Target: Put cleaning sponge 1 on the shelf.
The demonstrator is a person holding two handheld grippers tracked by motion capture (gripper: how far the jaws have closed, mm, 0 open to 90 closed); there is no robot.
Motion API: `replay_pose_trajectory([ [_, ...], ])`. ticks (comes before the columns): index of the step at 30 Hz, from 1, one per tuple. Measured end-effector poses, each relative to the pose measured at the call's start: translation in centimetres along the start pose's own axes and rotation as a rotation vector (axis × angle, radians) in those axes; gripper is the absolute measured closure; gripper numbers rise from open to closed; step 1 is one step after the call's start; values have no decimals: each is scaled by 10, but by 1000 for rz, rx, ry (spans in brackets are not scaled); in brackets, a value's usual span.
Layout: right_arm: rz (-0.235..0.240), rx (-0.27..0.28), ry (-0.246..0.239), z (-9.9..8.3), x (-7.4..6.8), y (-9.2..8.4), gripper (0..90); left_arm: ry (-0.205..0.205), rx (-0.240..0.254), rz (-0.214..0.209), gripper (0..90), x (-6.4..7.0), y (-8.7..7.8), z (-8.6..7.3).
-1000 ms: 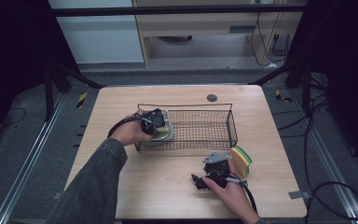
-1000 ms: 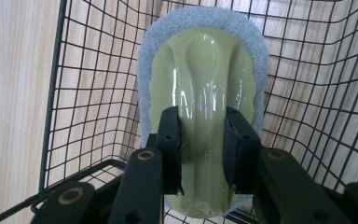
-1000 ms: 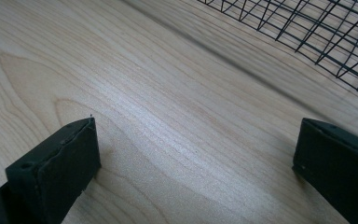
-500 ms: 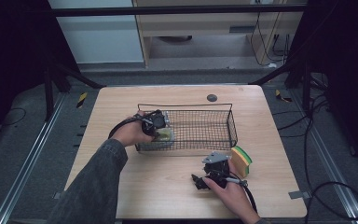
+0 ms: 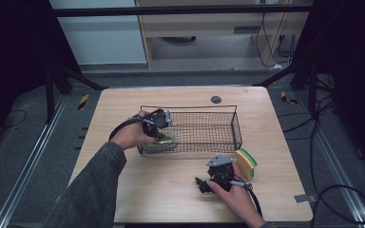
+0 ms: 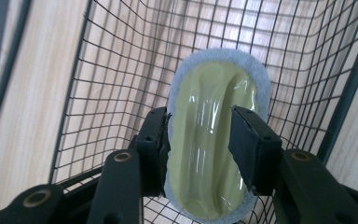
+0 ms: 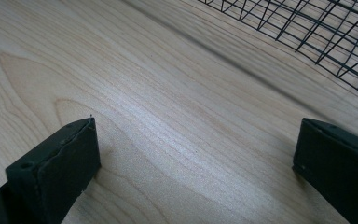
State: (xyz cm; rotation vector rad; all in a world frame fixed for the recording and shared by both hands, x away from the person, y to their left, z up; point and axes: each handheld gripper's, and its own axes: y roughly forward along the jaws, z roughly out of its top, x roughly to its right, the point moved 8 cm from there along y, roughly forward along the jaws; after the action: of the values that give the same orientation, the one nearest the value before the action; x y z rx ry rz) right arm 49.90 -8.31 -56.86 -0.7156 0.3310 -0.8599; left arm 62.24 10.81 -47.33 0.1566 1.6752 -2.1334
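Yellow-faced sponge (image 6: 214,149) between left tongs (image 6: 200,144)

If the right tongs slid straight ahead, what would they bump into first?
Probably the basket. The right tongs stand open over bare table, and its wire side crosses the far end of their path. Depth is hard to judge.

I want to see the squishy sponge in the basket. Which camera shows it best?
The left gripper view: the yellow sponge is close up between the opening jaws. The high view shows it small in the wire basket.
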Motion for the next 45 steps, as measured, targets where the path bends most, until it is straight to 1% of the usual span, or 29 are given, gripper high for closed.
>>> replay_pose_trajectory([
  [5,1,0,-1,0,0,0,6,7,22,28,531,-1,-5,5],
  [9,-1,-2,-1,0,0,0,7,-10,44,54,497,-3,-9,10],
  [10,-1,-1,-1,0,0,0,7,-19,49,67,462,-5,-11,11],
  [14,5,-5,-6,0,0,-1,9,-84,85,110,337,-8,-17,13],
  [15,5,-5,-6,0,0,-1,9,-84,85,110,306,-8,-17,13],
  [16,14,-10,-20,0,-1,-1,16,-105,96,128,306,-8,-18,12],
  [17,33,-31,-37,0,-4,-2,42,-125,103,142,251,-8,-20,10],
  [20,24,-54,-90,5,-12,-7,79,-176,131,152,161,-7,-26,7],
  [21,21,-53,-99,6,-14,-9,86,-198,144,153,140,-7,-30,5],
  [22,27,-44,-108,9,-19,-13,103,-240,179,164,125,-8,-35,3],
  [23,26,-34,-100,11,-21,-15,110,-264,196,166,117,-7,-39,1],
  [24,30,-33,-99,13,-24,-19,127,-264,196,166,104,-7,-39,1],
  [25,33,-32,-97,15,-28,-25,141,-312,245,158,99,-5,-47,-4],
  [26,37,-30,-97,16,-30,-29,144,-328,267,149,96,-2,-52,-8],
  [28,35,-11,-109,23,-35,-41,155,-365,309,157,89,1,-61,-18],
  [29,35,-11,-109,23,-35,-41,155,-365,309,157,83,1,-61,-18],
  [30,28,6,-117,32,-36,-56,151,-400,344,146,67,7,-67,-30],
  [31,25,6,-116,35,-36,-60,140,-420,359,143,61,10,-69,-37],
  [32,23,2,-122,39,-34,-65,126,-420,359,143,57,10,-69,-37],
  [33,16,0,-134,42,-32,-70,106,-435,360,154,53,16,-70,-53],
  [37,13,-26,-161,53,-26,-87,97,-512,398,164,47,31,-61,-85],
  [38,13,-26,-161,53,-26,-87,97,-512,398,164,46,31,-61,-85],
  [39,-10,-44,-174,60,-19,-98,100,-558,429,165,46,39,-56,-99],
  [40,-20,-47,-180,63,-15,-101,106,-583,449,161,46,42,-53,-104],
  [41,-31,-55,-179,66,-11,-106,118,-598,451,161,45,45,-49,-111],
  [42,-31,-55,-179,66,-11,-106,118,-598,451,161,46,45,-49,-111],
  [43,-49,-67,-167,73,0,-113,137,-615,414,139,49,52,-38,-124],
  [44,-49,-67,-167,73,0,-113,137,-615,414,139,44,52,-38,-124],
  [45,-78,-83,-143,80,15,-120,157,-628,405,134,46,55,-33,-130],
])
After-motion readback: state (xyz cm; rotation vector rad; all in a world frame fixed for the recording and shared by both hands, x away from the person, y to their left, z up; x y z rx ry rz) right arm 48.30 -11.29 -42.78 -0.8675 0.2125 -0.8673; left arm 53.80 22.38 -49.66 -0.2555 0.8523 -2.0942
